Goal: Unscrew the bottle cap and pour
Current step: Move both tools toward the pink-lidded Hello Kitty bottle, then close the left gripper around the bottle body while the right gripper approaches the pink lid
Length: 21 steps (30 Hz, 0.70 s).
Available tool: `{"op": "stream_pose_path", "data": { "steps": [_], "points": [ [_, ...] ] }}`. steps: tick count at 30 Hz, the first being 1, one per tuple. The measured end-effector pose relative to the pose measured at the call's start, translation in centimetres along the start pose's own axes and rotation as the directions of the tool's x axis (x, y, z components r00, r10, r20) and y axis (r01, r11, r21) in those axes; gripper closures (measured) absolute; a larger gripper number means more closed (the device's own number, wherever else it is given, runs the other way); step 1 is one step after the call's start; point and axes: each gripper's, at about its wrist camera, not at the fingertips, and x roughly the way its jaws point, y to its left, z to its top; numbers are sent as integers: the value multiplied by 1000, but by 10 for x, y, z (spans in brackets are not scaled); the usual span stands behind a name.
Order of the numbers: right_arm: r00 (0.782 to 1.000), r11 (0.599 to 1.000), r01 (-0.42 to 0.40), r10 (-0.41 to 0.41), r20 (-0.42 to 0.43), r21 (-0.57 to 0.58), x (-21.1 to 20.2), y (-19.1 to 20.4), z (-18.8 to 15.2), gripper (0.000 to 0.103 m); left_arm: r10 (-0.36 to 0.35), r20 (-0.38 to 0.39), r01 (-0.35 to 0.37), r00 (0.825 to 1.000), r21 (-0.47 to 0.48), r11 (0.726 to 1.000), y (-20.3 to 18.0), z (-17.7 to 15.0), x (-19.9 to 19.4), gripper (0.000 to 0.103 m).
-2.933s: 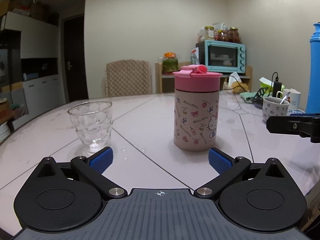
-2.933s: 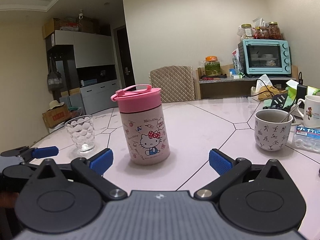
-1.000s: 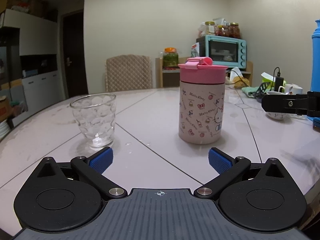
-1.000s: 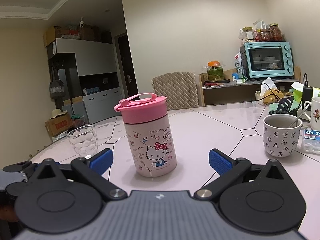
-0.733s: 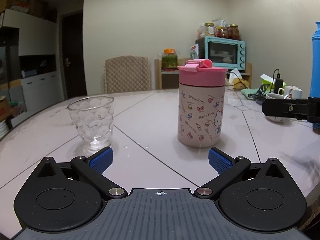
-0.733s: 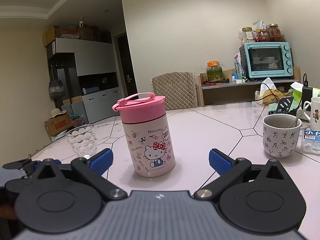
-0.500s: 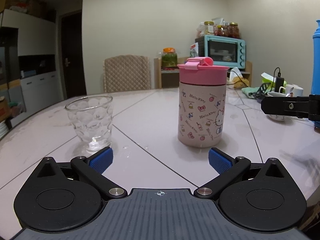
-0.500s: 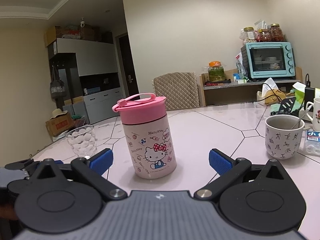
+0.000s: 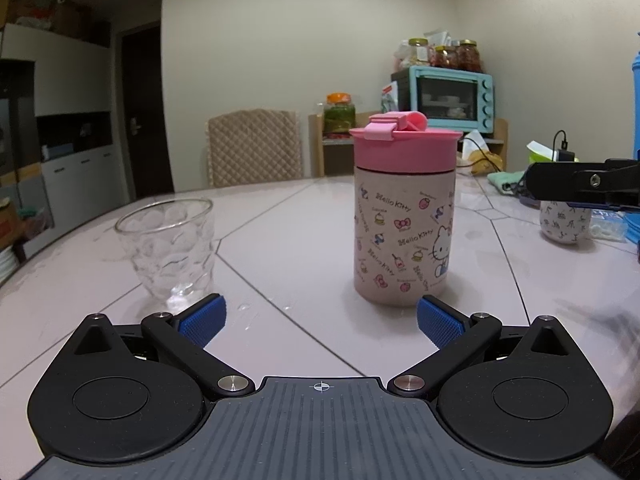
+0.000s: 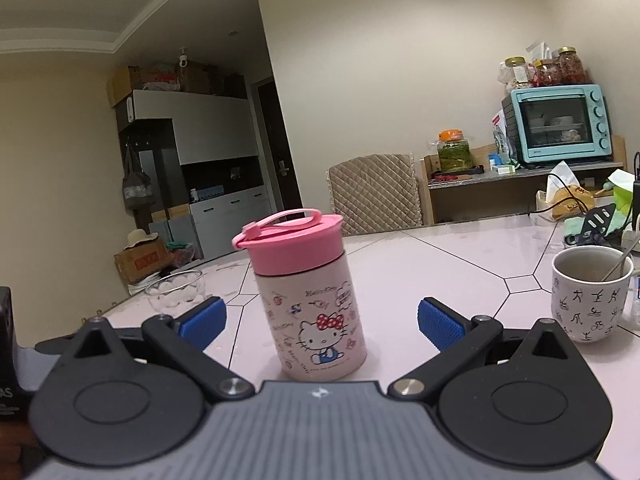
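A cartoon-printed bottle [image 9: 404, 236] [image 10: 316, 320] with a pink screw cap [image 9: 404, 150] [image 10: 294, 242] stands upright on the pale table [image 9: 288, 240]. Left of it stands an empty clear glass [image 9: 168, 248] [image 10: 176, 292]. My left gripper [image 9: 320, 320] is open, low over the table, short of the bottle and glass. My right gripper [image 10: 322, 320] is open too, and the bottle sits just beyond the gap between its blue pads. The right gripper's finger [image 9: 580, 186] shows at the right edge of the left wrist view.
A patterned mug [image 10: 588, 292] with a spoon stands right of the bottle. Cables and clutter [image 10: 592, 216] lie at the far right. A padded chair [image 10: 374, 192], a shelf with a teal oven [image 10: 558, 128] and jars stand behind the table.
The right gripper has moved closer to the bottle and lifted a little, so the bottle now sits nearer its pads. The left gripper has edged forward slightly. Both stay open.
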Motion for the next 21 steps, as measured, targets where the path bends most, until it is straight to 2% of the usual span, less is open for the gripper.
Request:
{"op": "stream_pose_path", "data": {
  "steps": [4,13,21],
  "points": [
    [1000,1000,-10,10,7,7,0,-6,3,0,-14,-5,14,1000,34,999,-7,7,9,0],
    [999,999,-33,32,24,24,-1,-20,10,0,-92,2,92,996,73,993,-16,21,23,0],
    [998,998,-51,50,27,32,5,-26,15,0,-182,19,179,983,95,979,-17,30,39,0]
  ]
}}
